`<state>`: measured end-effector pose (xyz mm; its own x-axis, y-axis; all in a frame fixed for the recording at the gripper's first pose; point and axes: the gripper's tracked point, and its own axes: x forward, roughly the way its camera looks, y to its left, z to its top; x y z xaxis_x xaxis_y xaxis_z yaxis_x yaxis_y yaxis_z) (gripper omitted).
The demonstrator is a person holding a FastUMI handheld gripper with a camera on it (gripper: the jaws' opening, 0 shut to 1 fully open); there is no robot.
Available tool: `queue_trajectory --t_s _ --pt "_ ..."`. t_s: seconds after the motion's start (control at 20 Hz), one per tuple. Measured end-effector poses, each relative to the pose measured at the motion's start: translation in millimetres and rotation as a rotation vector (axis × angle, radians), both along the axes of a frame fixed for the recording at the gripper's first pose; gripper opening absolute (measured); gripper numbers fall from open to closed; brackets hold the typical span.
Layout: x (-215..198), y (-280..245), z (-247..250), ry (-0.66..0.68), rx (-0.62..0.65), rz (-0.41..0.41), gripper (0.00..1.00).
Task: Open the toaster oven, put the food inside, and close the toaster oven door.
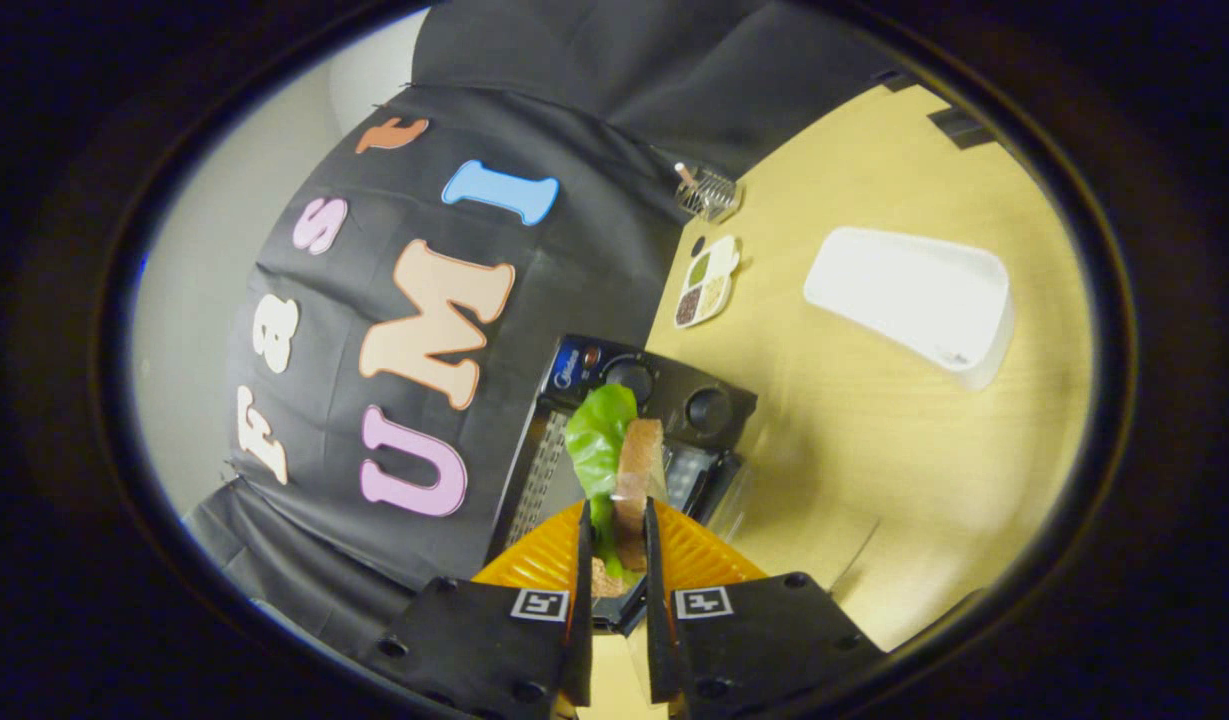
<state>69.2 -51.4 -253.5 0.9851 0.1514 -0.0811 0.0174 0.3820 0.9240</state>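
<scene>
Claw [614, 535] pinches a sandwich [624, 470] of bread and lettuce between both fingers, held just before the toaster oven [674, 395] on the table [874, 430].

You have one gripper [614, 525], its two fingers closed on one sandwich [622, 470] low in the middle of the frame: count one lettuce leaf [599, 425] and one bread slice [638, 470] in it. Behind it sits one toaster oven [634, 420] with two round knobs [629, 378]. You see one orange plate [699, 555] under the fingers. Toward the upper right lie one white tray [909, 300], one small divided dish [707, 282] with three compartments, and one wire basket [706, 190]. All rest on one wooden table [874, 450].
</scene>
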Motion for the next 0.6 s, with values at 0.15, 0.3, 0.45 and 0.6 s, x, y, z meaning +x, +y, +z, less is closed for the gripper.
queue_trajectory --t_s 0.15,0.3,0.45,0.6 --pt "9 28 6 -0.044 0.053 0.044 0.23" --pt "11 41 14 -0.078 0.098 0.055 0.23" --pt "13 58 15 -0.098 0.135 0.078 0.23" --pt "15 64 21 -0.141 0.184 0.089 0.23"
